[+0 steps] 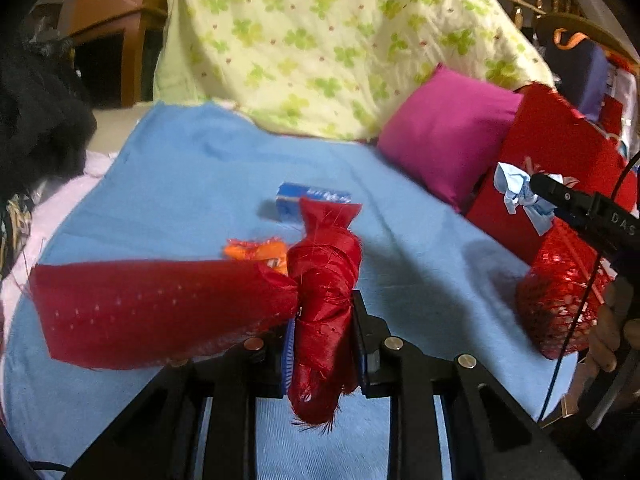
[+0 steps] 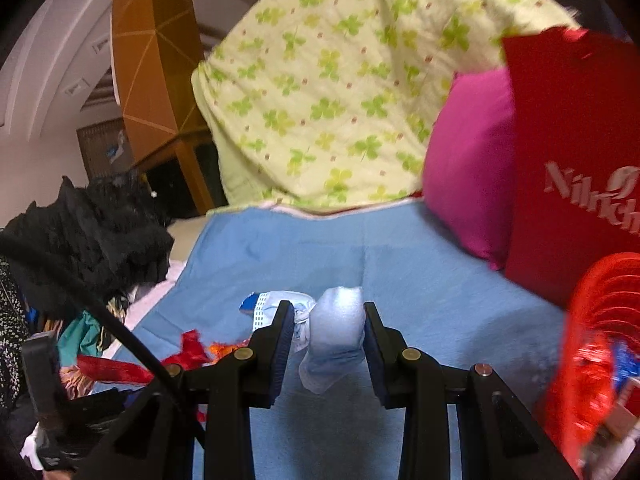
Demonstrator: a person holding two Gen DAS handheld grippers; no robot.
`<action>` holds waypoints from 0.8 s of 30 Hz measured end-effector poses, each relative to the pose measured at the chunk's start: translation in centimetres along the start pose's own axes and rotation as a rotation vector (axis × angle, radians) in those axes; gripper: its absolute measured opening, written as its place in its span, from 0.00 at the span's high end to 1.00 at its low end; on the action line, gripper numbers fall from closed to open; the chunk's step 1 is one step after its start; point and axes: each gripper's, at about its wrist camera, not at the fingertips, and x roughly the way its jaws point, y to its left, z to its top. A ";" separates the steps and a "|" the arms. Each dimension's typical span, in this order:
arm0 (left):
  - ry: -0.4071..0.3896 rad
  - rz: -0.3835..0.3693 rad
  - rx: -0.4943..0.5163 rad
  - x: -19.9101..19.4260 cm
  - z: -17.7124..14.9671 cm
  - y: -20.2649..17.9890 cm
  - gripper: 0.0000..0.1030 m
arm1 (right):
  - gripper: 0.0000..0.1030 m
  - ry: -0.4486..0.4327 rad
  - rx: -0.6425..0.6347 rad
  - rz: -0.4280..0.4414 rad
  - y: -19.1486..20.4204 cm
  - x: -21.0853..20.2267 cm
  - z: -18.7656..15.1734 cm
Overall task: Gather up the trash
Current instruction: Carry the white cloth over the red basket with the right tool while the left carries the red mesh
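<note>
My left gripper (image 1: 323, 312) is shut on a red cloth scrap (image 1: 324, 304) that hangs out to the left, held above the blue sheet (image 1: 192, 184). An orange wrapper (image 1: 256, 251) and a small blue box (image 1: 312, 197) lie on the sheet beyond it. My right gripper (image 2: 325, 320) holds a crumpled light blue paper (image 2: 336, 320) between its fingers; it also shows in the left wrist view (image 1: 520, 196). A red mesh basket (image 1: 560, 300) stands at the right, with some trash inside it in the right wrist view (image 2: 592, 344).
A green clover quilt (image 1: 320, 40), a magenta pillow (image 1: 444, 132) and a red bag (image 2: 572, 160) stand at the back and right. Black fluffy fabric (image 2: 100, 232) and mixed clothes lie at the left. Wooden furniture (image 2: 156, 60) rises behind.
</note>
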 end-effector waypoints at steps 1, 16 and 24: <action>-0.012 0.000 0.008 -0.7 0.0 -0.2 0.75 | 0.65 -0.020 0.008 0.002 -0.3 -1.0 0.0; -0.192 -0.003 0.206 -10.1 3.1 -9.2 0.75 | 0.65 -0.312 0.176 -0.107 -7.3 -15.0 -1.4; -0.159 -0.010 0.291 -9.3 3.3 -15.4 0.75 | 0.65 -0.327 0.202 -0.151 -9.8 -16.6 -1.0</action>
